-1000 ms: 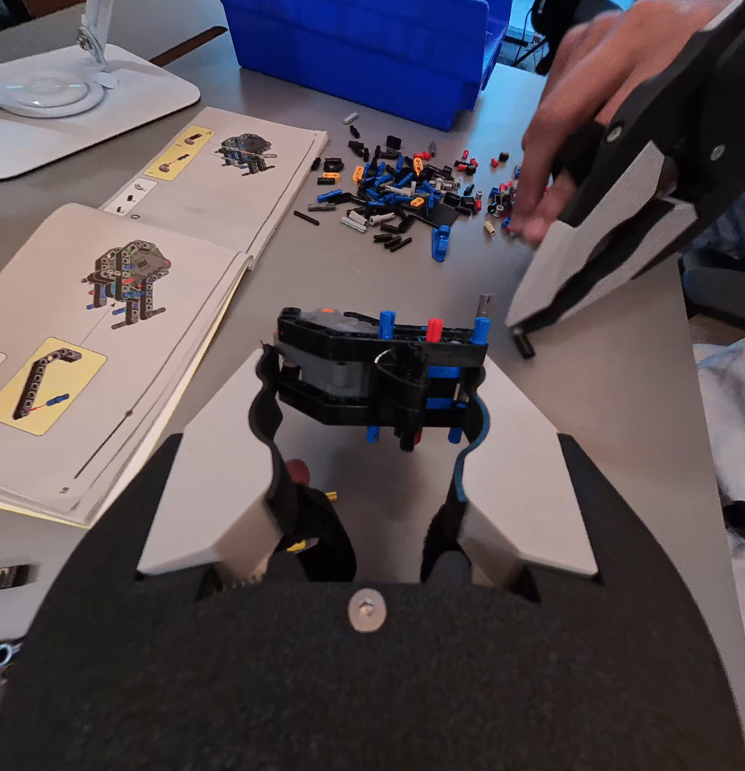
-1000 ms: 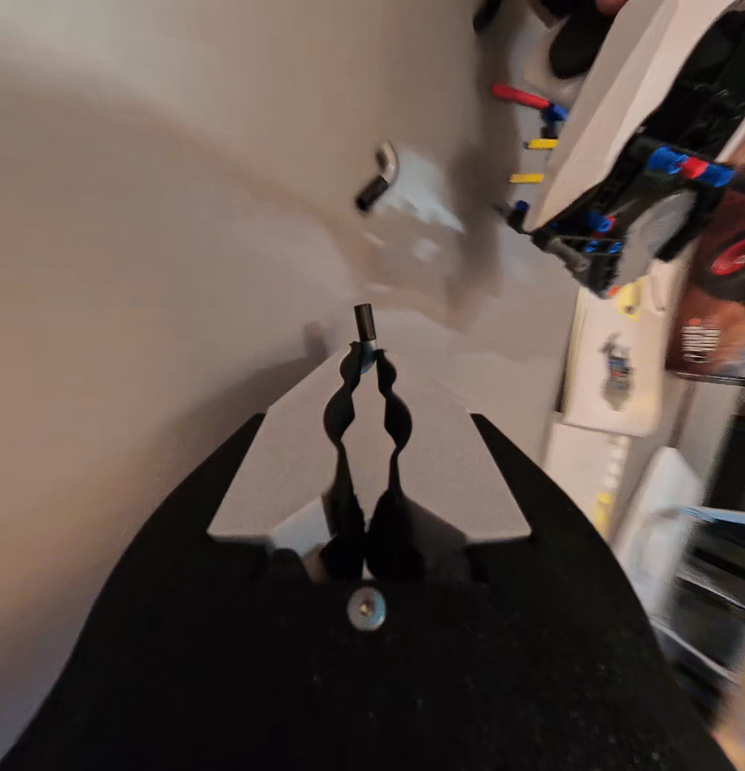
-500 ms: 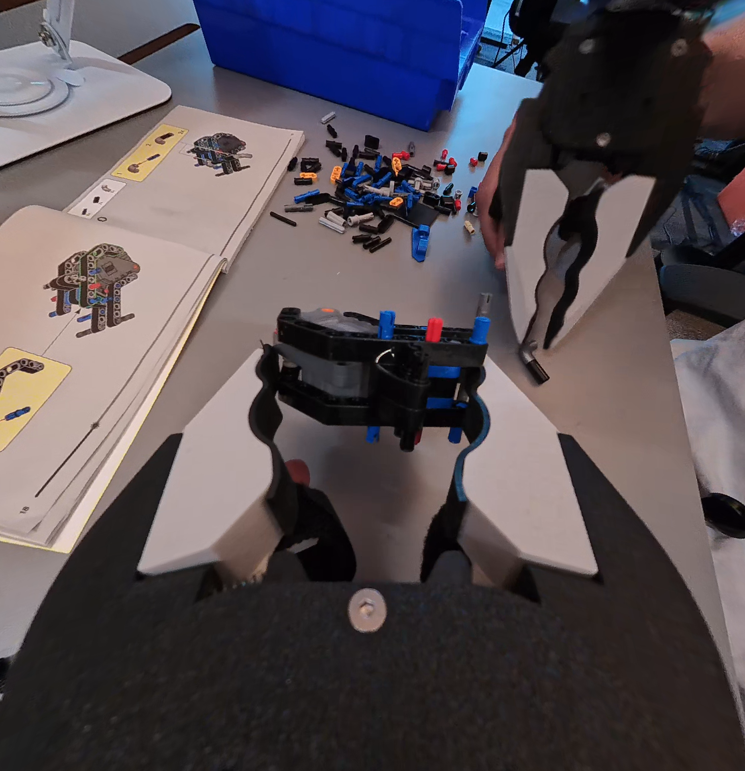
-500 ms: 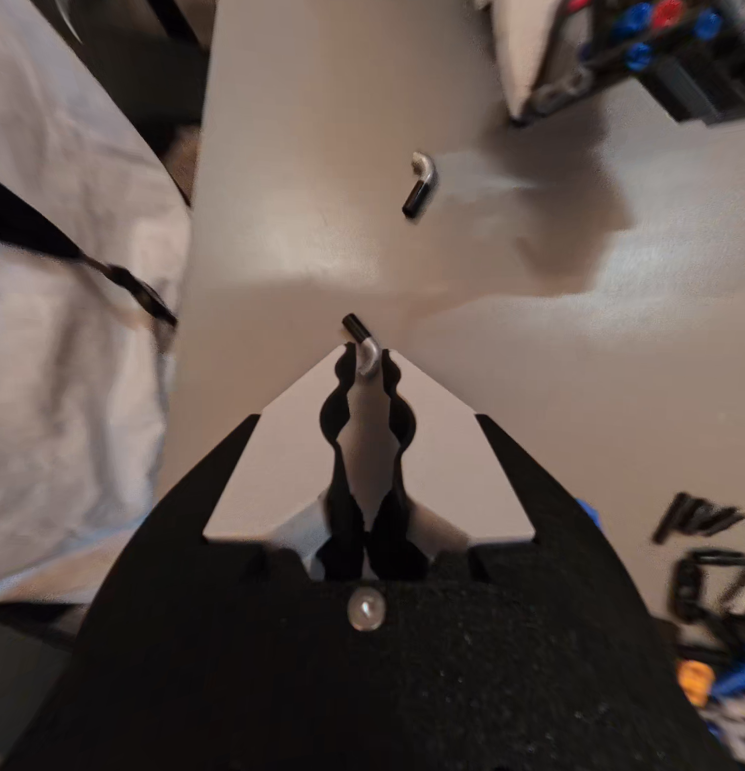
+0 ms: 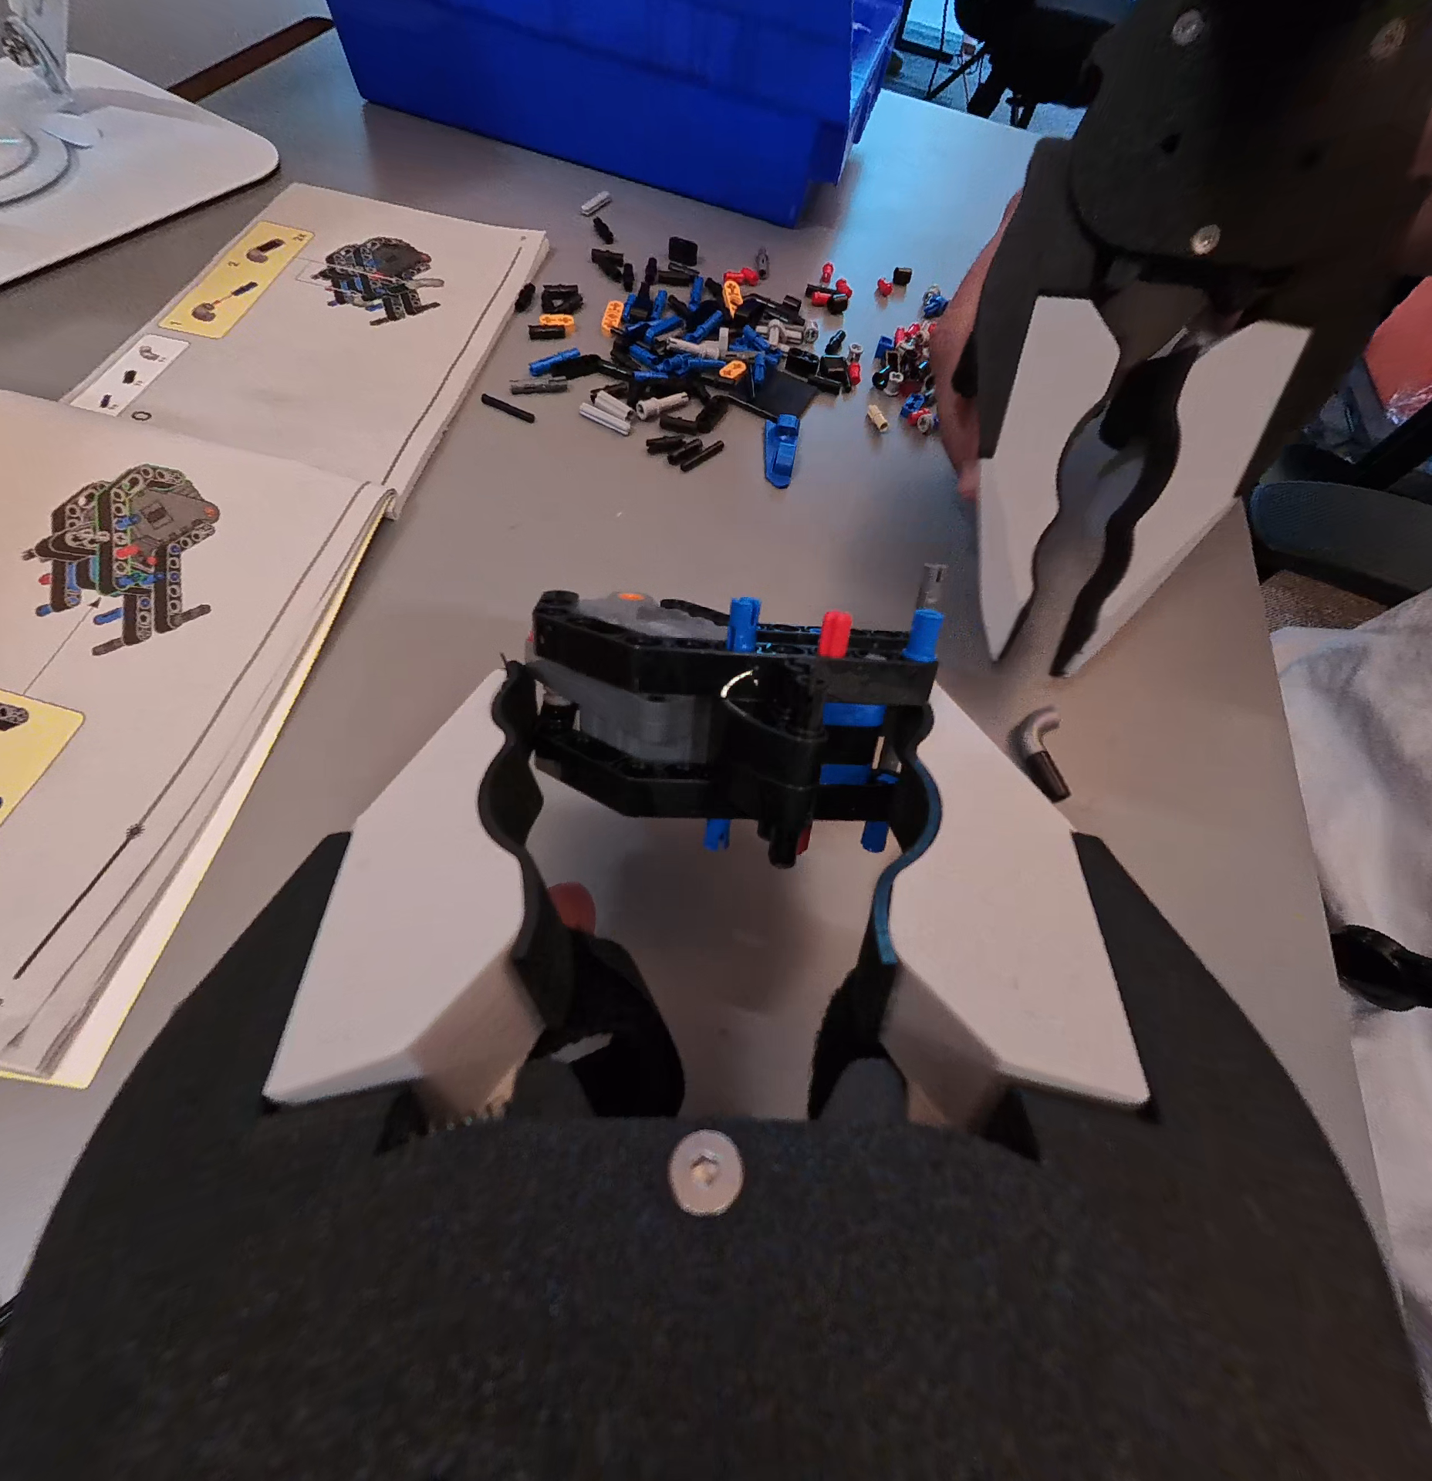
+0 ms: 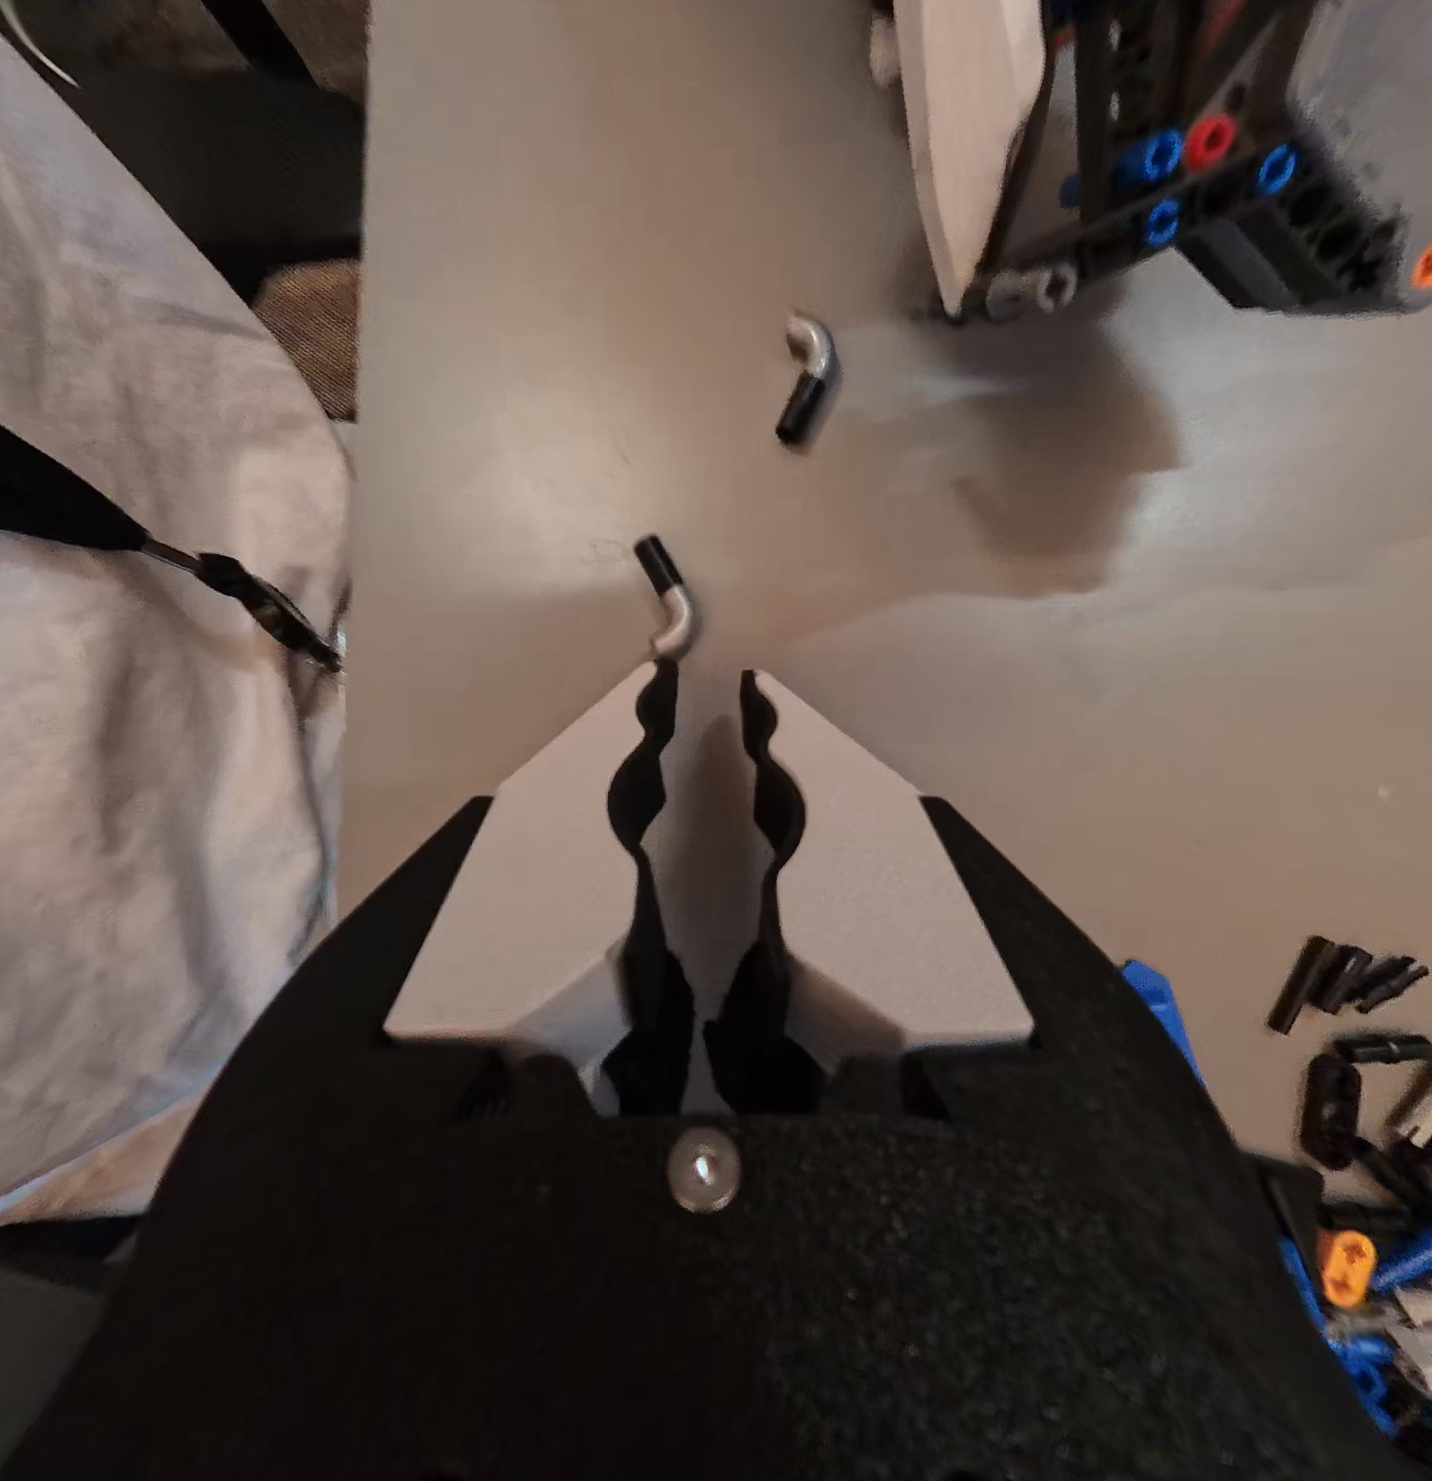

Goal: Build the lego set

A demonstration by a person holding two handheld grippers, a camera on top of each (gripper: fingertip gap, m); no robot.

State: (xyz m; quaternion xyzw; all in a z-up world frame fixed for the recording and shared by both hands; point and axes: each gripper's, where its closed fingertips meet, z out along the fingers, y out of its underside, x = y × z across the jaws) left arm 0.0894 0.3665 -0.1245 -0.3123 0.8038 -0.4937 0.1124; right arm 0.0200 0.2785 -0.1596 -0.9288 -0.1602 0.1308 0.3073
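Left gripper [image 5: 717, 709] clamps the black lego assembly [image 5: 697, 721] above the grey table [image 5: 697, 521], pins upward, likely so parts can be pressed in. Just beside it sits a grey-and-black elbow piece [image 5: 1035, 749], below the right gripper [image 5: 1025, 661], whose jaws are slightly parted and empty (probably lining up a grip). Farther off lie the loose parts [image 5: 697, 345] and the open instruction booklet [image 5: 176, 561].

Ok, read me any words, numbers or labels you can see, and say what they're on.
I don't quote writing; this is where it stands.
Far booklet page: small marks in its yellow box.
Near booklet page: a tiny mark at its lower corner, blurred.
Lego assembly, blue bin: none visible.
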